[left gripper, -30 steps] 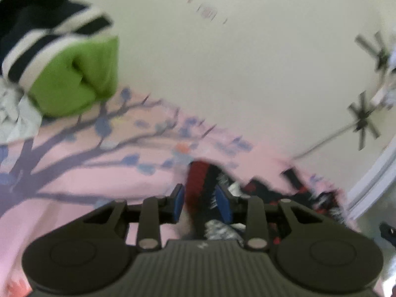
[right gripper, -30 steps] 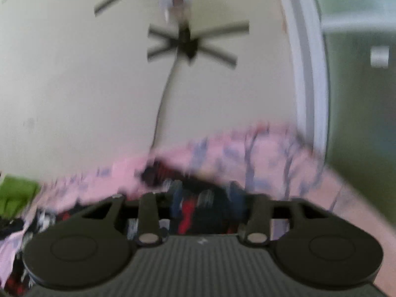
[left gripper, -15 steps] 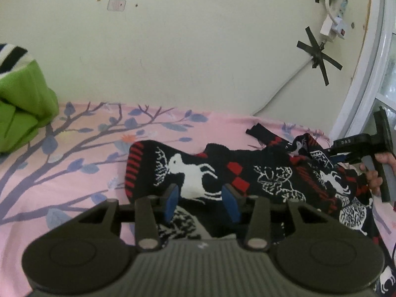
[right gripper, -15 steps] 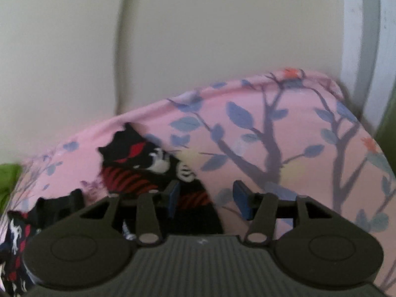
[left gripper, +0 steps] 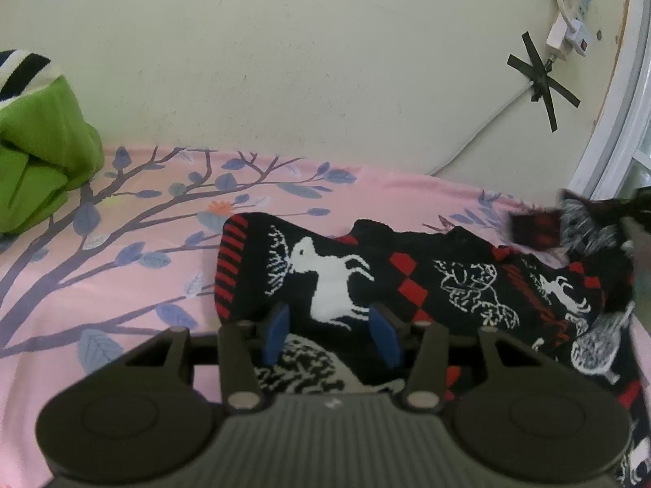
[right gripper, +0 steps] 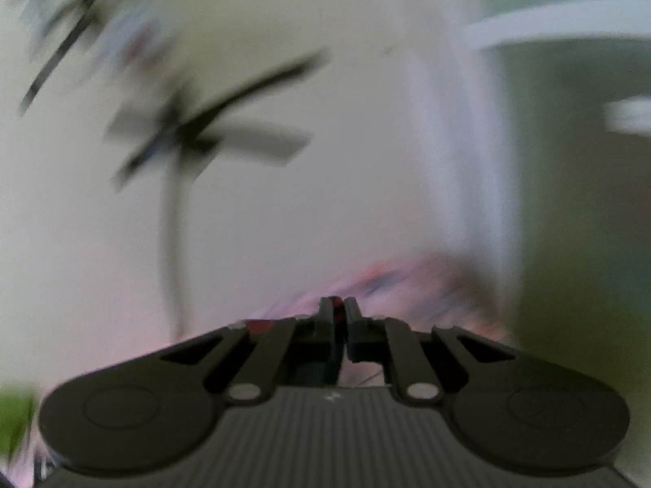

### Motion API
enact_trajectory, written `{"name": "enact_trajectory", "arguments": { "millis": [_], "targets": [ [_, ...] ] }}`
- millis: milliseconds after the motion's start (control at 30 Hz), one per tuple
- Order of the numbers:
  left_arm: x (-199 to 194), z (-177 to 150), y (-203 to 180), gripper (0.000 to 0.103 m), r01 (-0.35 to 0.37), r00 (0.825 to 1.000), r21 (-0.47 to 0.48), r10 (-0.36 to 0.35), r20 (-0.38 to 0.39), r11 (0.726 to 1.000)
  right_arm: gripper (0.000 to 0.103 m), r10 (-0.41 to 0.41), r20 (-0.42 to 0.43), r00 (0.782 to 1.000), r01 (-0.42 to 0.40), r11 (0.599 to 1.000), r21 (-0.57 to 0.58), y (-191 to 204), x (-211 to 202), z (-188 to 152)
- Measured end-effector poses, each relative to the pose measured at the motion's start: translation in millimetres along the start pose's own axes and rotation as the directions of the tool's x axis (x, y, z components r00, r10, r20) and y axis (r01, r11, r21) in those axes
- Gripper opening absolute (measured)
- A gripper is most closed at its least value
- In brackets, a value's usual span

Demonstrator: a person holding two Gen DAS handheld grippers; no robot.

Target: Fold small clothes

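A small black sweater (left gripper: 447,284) with white deer and red diamonds lies spread on the pink tree-print sheet (left gripper: 122,284). My left gripper (left gripper: 331,339) is open, its blue pads over the sweater's near edge, next to the red-striped cuff (left gripper: 232,268). At the far right of the left wrist view one cuff of the sweater (left gripper: 537,229) is lifted off the sheet. In the blurred right wrist view my right gripper (right gripper: 337,311) is shut on a bit of red and black knit (right gripper: 335,303).
A folded green garment (left gripper: 36,162) with a navy-and-white striped one on top sits at the back left. A cream wall (left gripper: 325,81) backs the bed, with a taped cable and plug (left gripper: 565,36) at right. A white door frame (left gripper: 610,122) stands at far right.
My right gripper has closed on the sweater's cuff and swung upward fast. My left gripper has opened wider and stayed over the sweater's near edge.
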State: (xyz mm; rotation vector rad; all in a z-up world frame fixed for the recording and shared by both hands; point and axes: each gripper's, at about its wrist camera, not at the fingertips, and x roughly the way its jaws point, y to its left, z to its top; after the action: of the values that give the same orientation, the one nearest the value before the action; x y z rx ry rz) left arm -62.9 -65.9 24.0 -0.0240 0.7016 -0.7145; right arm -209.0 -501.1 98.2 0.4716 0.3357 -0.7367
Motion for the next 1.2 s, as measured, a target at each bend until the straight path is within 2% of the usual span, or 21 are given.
{"name": "enact_trajectory", "arguments": {
  "millis": [100,200,333,400,467,500,567,600,667,700,767,800,833,867,900,967,1000,1100,1133,1167,1200],
  "targets": [
    [0.6,0.1,-0.8,0.044,-0.008,1.0,0.004,0.008,-0.003,1.0,0.004,-0.083,0.021,0.996,0.079,0.987,0.139,-42.1,-25.8,10.6],
    [0.3,-0.3,-1.0,0.044,-0.013,1.0,0.006,0.013,-0.002,1.0,0.004,-0.084,0.036,0.996,0.079,0.989,0.127,-46.8,-46.1,4.1],
    [-3.4,-0.4,3.5,0.047,-0.005,1.0,-0.021,0.006,0.015,1.0,0.004,0.035,0.075,0.997,-0.041,0.996,0.083,-21.1,-66.3,3.8],
    [-8.8,0.6,10.0,0.053,0.005,0.999,-0.054,-0.003,0.037,0.999,0.004,0.115,0.089,0.989,-0.116,0.993,0.001,12.6,-78.3,5.5],
    [-14.6,3.4,21.3,0.054,0.035,0.998,-0.11,-0.029,0.057,0.993,0.004,0.234,0.09,0.968,-0.222,0.967,-0.125,58.9,-93.0,1.7],
    [-17.5,4.7,27.9,0.056,0.056,0.997,-0.143,-0.046,0.067,0.988,0.004,0.295,0.077,0.952,-0.275,0.94,-0.202,86.0,-101.6,-4.0],
    [-24.1,7.8,42.4,0.058,0.092,0.993,-0.206,-0.073,0.097,0.974,0.005,0.4,0.024,0.916,-0.364,0.855,-0.371,140.4,-116.1,-25.2],
    [-26.9,9.1,47.8,0.058,0.1,0.991,-0.223,-0.077,0.111,0.97,0.005,0.451,-0.023,0.892,-0.41,0.788,-0.46,170.2,-122.7,-44.7],
    [-32.8,11.5,57.1,0.059,0.101,0.988,-0.244,-0.069,0.137,0.965,0.005,0.518,-0.136,0.844,-0.497,0.662,-0.561,215.2,-128.6,-83.8],
    [-34.7,12.4,60.3,0.06,0.101,0.987,-0.251,-0.066,0.144,0.963,0.006,0.544,-0.232,0.806,-0.56,0.577,-0.595,233.4,-129.3,-111.3],
    [-35.2,13.9,65.2,0.063,0.101,0.987,-0.27,-0.063,0.146,0.958,0.008,0.541,-0.401,0.74,-0.655,0.439,-0.615,251.0,-125.3,-158.8],
    [-34.0,14.3,66.5,0.064,0.103,0.988,-0.278,-0.065,0.14,0.955,0.025,0.523,-0.456,0.72,-0.679,0.398,-0.617,252.8,-122.1,-179.5],
    [-32.6,14.7,67.0,0.064,0.105,0.989,-0.285,-0.069,0.131,0.953,0.032,0.508,-0.502,0.7,-0.703,0.366,-0.61,249.9,-118.0,-196.1],
    [-31.1,14.6,66.6,0.064,0.107,0.99,-0.286,-0.075,0.122,0.952,0.032,0.489,-0.514,0.705,-0.701,0.37,-0.609,244.6,-115.8,-206.2],
    [-29.6,14.8,64.8,0.064,0.109,0.99,-0.281,-0.08,0.114,0.953,0.032,0.472,-0.517,0.714,-0.695,0.394,-0.601,236.8,-110.3,-208.1],
    [-29.1,13.8,58.8,0.064,0.115,0.99,-0.262,-0.09,0.107,0.958,0.033,0.474,-0.476,0.741,-0.672,0.507,-0.541,210.0,-103.9,-191.7],
    [-28.8,13.3,55.1,0.064,0.119,0.99,-0.25,-0.095,0.104,0.961,0.033,0.479,-0.424,0.768,-0.64,0.591,-0.491,192.9,-99.2,-174.2],
    [-28.1,11.7,41.9,0.065,0.134,0.988,-0.203,-0.116,0.098,0.97,0.037,0.451,-0.269,0.851,-0.521,0.788,-0.329,141.6,-85.3,-127.3],
    [-28.0,11.2,37.7,0.066,0.136,0.988,-0.186,-0.12,0.097,0.973,0.039,0.406,-0.227,0.885,-0.459,0.844,-0.279,126.0,-76.7,-114.5],
    [-27.8,10.2,32.5,0.07,0.132,0.988,-0.163,-0.117,0.097,0.978,0.042,0.362,-0.208,0.909,-0.407,0.881,-0.243,113.0,-67.6,-106.9],
    [-27.6,9.3,28.7,0.073,0.122,0.989,-0.144,-0.108,0.098,0.982,0.047,0.332,-0.21,0.92,-0.375,0.901,-0.219,107.1,-58.5,-106.8]
  ]
}}
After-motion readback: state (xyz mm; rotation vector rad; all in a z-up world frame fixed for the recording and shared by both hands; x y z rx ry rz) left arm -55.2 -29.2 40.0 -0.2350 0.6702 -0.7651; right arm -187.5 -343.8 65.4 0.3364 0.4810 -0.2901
